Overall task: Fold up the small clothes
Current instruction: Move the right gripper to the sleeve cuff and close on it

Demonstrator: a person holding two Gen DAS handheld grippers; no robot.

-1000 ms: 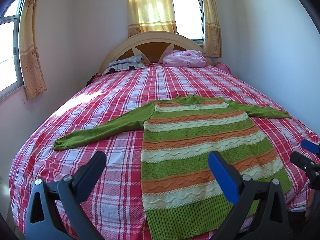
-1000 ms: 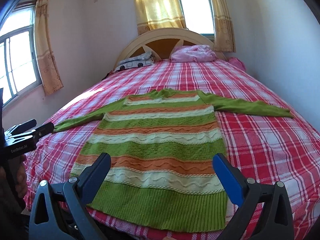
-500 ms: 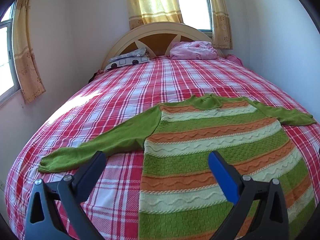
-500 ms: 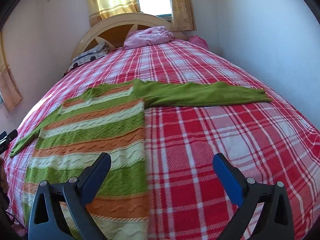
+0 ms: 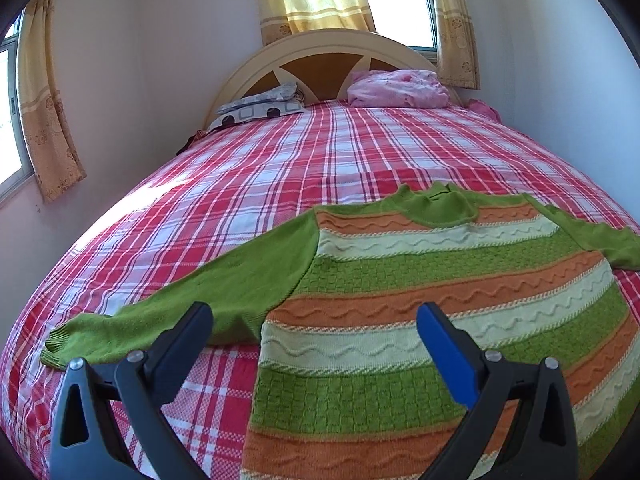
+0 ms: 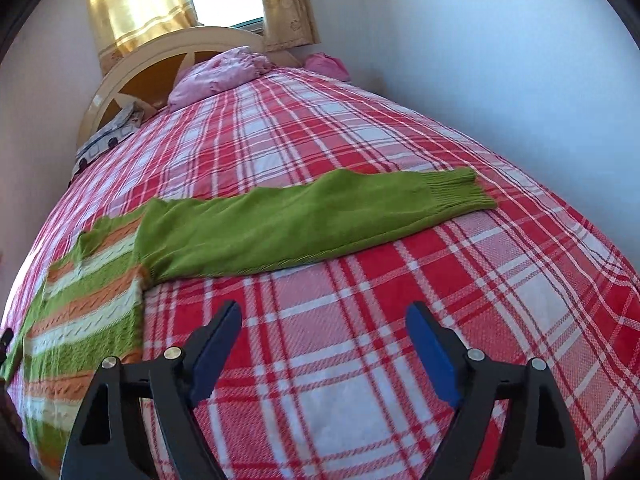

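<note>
A knitted sweater [image 5: 460, 280] with green, orange and cream stripes lies flat on the plaid bed, both green sleeves spread out. In the left wrist view my left gripper [image 5: 314, 320] hangs open over the armpit where the left sleeve [image 5: 224, 292] meets the body, nothing between its fingers. In the right wrist view the right sleeve [image 6: 304, 224] stretches across to its ribbed cuff [image 6: 460, 192]. My right gripper [image 6: 324, 320] hovers over bare bedcover just short of that sleeve, its jaws closing with nothing between them.
The bed [image 5: 320, 160] carries a red, pink and white plaid cover. A patterned pillow [image 5: 260, 108] and a pink bundle [image 5: 396, 88] lie by the cream headboard [image 5: 332, 44]. A white wall [image 6: 500, 40] runs close along the bed's right side. Curtained windows stand behind.
Both grippers have moved forward over the bed and apart, the left toward the left sleeve's armpit, the right swinging to the right sleeve. The right jaws have narrowed a little.
</note>
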